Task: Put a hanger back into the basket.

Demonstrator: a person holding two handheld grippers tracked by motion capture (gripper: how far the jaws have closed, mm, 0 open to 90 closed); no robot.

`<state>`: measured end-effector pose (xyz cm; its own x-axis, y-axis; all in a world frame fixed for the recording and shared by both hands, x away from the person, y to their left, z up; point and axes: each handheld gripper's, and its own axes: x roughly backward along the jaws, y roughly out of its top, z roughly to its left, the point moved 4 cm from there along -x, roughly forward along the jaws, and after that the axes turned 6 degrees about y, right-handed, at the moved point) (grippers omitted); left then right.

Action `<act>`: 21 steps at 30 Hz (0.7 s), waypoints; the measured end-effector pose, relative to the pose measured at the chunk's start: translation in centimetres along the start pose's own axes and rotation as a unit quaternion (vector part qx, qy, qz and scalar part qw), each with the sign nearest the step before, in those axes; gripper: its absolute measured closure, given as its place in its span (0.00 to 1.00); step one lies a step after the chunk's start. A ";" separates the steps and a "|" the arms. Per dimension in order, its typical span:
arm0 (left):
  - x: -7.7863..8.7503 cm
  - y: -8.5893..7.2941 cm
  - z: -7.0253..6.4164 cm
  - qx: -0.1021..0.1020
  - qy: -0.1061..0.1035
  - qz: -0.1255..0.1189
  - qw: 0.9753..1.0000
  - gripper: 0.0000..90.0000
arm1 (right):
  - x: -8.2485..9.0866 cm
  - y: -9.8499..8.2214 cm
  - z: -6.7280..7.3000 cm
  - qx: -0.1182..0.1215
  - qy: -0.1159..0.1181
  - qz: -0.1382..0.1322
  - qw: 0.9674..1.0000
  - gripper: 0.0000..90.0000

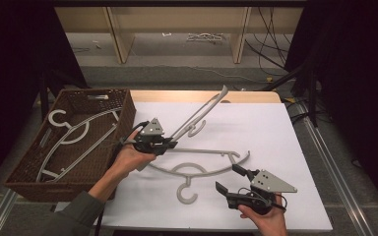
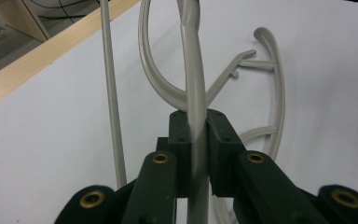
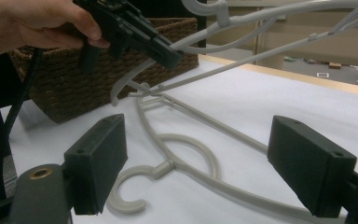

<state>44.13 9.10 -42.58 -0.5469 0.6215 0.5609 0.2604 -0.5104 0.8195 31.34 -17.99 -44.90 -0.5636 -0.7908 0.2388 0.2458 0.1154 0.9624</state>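
A: Nearest the camera, right of the flat hanger's [image 1: 197,169] hook: right gripper [image 1: 232,179], jaws spread wide, nothing between them, hovering just off that hanger's end.

B: And beyond it?

A: Left of that flat hanger, left gripper [image 1: 170,143], clamped tight on the shoulder of a second hanger [image 1: 199,114]. Seen along its own jaws, grey bar [image 2: 195,116] pinched thin between both pads. Far end lifted, slanting up and away; near end low, close above the flat hanger.

B: Risk from here?

A: Likely snagging. Low end of the lifted hanger [image 3: 261,18] crossing right over the flat one [image 3: 182,154]; could hook on and drag it along if raised carelessly. Also a narrow pinch on a smooth bar, well off its middle: may swivel or slip out while carried.

B: Farthest?

A: Left of the flat hanger, past the table edge: wicker basket [image 1: 29,169], two more hangers [image 1: 74,140] lying inside. Probable destination, well apart from the held one.
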 end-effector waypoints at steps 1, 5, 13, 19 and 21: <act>0.2 0.1 -0.1 0.004 0.002 -0.005 1.000 0.91 | 0.0 0.0 0.0 0.000 0.000 0.000 1.000 0.23; 1.3 0.7 -0.2 0.009 -0.006 -0.015 1.000 0.91 | 0.0 0.0 0.1 0.002 -0.002 -0.003 1.000 0.23; 3.5 2.3 -1.2 0.023 -0.021 -0.042 0.999 0.91 | 0.1 -0.1 0.0 -0.001 -0.004 -0.004 1.000 0.23; 5.8 4.6 -1.7 0.012 -0.020 -0.054 0.998 0.91 | 0.0 0.0 0.1 0.003 -0.002 -0.008 1.000 0.23; 6.9 5.2 -1.7 0.010 -0.019 -0.062 0.998 0.91 | 0.2 -0.1 0.1 0.004 -0.006 0.007 1.000 0.23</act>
<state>40.39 9.76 -34.63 -0.5454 0.7014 0.4589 0.2083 -0.4168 0.8848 31.15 -18.08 -44.91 -0.5702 -0.7815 0.2534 0.2480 0.1304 0.9600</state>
